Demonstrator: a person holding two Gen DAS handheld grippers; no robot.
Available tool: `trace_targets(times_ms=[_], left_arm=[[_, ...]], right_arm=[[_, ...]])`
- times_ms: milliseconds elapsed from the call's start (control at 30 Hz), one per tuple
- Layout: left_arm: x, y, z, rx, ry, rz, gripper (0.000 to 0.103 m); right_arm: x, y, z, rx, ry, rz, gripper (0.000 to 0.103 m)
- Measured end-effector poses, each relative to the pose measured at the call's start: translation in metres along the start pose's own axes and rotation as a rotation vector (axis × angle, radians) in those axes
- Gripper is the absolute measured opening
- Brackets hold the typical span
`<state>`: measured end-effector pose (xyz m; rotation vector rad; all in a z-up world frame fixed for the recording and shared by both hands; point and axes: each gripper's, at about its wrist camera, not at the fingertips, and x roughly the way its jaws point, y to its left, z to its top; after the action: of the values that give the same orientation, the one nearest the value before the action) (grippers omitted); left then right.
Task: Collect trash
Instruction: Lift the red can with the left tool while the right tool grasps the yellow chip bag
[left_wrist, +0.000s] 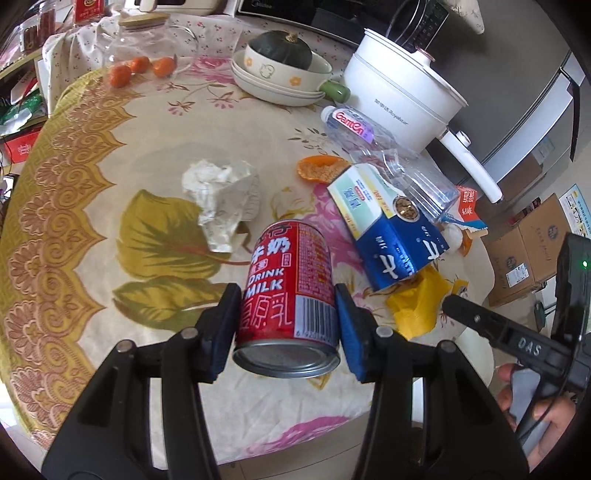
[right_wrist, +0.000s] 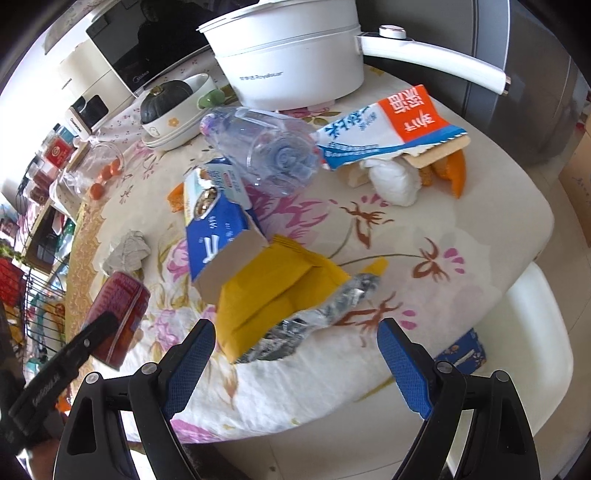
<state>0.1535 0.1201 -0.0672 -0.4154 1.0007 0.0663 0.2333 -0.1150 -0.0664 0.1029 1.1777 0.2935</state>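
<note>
My left gripper (left_wrist: 286, 325) is shut on a red milk can (left_wrist: 290, 291), its blue pads pressing both sides, above the floral tablecloth (left_wrist: 110, 258). The same red can (right_wrist: 120, 314) shows at the left of the right wrist view. My right gripper (right_wrist: 295, 354) stands open over the table's near edge, just short of a yellow wrapper (right_wrist: 273, 295) with crumpled foil (right_wrist: 332, 306) on it. Other trash lies around: crumpled paper (left_wrist: 218, 195), a blue carton (right_wrist: 218, 236), a clear plastic bottle (right_wrist: 269, 151), a blue-and-orange package (right_wrist: 391, 125) and orange peel (left_wrist: 319, 168).
A white electric pot (right_wrist: 288, 51) with a long handle stands at the back, beside stacked bowls holding a dark squash (left_wrist: 280, 46). Small oranges (left_wrist: 136, 68) and a glass jar sit far left. A white chair (right_wrist: 532, 332) is past the table edge; cardboard boxes (left_wrist: 528, 251) stand on the floor.
</note>
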Motion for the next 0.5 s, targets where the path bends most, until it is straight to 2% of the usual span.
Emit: trace_targets(times_ms=[100,233,433,500], left_arm=[[-0.007,0.009,-0.002,0.001,-0.006,0.012,0.052],[-0.008,0.019,-0.007,0.0,0.02,0.019,0.052],[0.016,0.034,-0.022,-0.015,0.152,0.031,0.051],[0.022,0.037,-0.025,-0.038,0.175,0.012,0.052]], right_arm=[[0.01,0.01,0.0,-0.006,0.003,-0.006,0.091],[0.031,0.013,-0.003,-0.013,0.032,-0.058,0.091],[0.045,0.001,-0.003,0.026,0.057,-0.093,0.09],[0.043,-0.002,-0.003,0.031,0.052,-0.095,0.085]])
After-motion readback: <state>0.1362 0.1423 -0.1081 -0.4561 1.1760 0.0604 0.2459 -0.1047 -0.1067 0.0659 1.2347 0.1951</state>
